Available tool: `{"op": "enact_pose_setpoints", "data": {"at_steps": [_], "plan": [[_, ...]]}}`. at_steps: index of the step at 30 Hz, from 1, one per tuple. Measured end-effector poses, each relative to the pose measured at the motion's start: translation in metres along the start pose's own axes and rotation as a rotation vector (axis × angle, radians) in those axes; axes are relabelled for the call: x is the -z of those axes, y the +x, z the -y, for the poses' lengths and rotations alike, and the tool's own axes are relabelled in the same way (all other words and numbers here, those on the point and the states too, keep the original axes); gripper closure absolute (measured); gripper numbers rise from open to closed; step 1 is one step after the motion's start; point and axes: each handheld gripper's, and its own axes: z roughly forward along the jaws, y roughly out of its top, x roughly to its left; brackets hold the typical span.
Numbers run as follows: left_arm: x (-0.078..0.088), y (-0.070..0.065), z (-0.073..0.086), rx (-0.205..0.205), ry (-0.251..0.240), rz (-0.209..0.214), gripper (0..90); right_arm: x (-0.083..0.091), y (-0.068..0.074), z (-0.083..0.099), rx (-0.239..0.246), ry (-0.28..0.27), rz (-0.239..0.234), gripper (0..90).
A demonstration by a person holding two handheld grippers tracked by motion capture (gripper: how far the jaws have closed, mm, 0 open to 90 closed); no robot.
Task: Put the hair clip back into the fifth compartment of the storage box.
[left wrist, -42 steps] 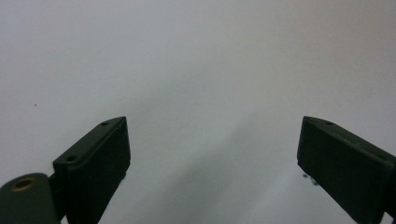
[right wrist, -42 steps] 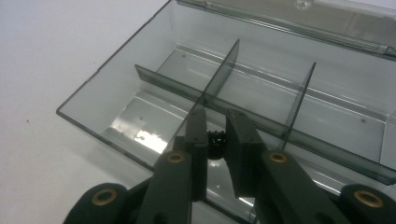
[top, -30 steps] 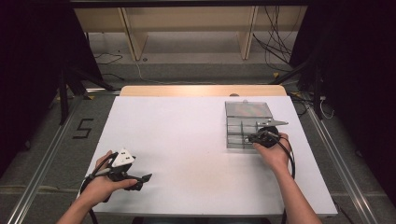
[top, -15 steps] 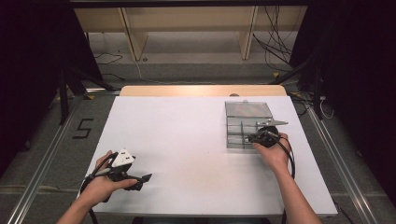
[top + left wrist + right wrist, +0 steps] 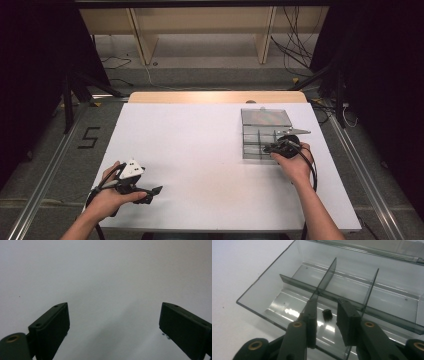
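Smoked-plastic compartment box [image 5: 287,287] was seen at frame centre; small black part [image 5: 327,314] lay in near compartment, between narrowly parted right gripper [image 5: 326,322] jaws, ungripped. Risk judged: divider struck, part nudged away. Left gripper [image 5: 113,325] was held wide apart over table [image 5: 105,270].

Box: your clear grey compartment box [image 5: 260,142] lies open on the counter's [image 5: 200,150] right side, lid [image 5: 265,117] flat behind.
Part: your small black piece [image 5: 327,314] rests in a near compartment, untouched.
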Motion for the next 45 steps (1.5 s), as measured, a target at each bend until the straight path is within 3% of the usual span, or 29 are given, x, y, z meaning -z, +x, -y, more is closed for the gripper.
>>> {"op": "enact_pose_setpoints", "data": {"at_steps": [16, 25, 29, 35, 45], "plan": [[0.000, 0.000, 0.000, 0.001, -0.001, -0.001, 9.1, 0.023, 0.007, 0.002, 0.012, -0.049, -0.022, 61.1], [0.000, 0.000, 0.000, 0.003, -0.003, -0.003, 9.2, 0.043, 0.005, 0.010, 0.014, -0.121, -0.076, 51.1], [0.000, 0.001, 0.000, 0.005, -0.005, -0.006, 9.2, 0.053, 0.003, 0.016, 0.013, -0.169, -0.119, 44.4], [0.000, 0.001, 0.000, 0.007, -0.004, -0.008, 9.2, 0.065, 0.001, 0.030, 0.033, -0.198, -0.157, 39.0], [0.001, 0.002, 0.001, 0.003, -0.003, -0.009, 9.2, 0.074, 0.005, 0.052, 0.059, -0.191, -0.182, 35.9]]}}
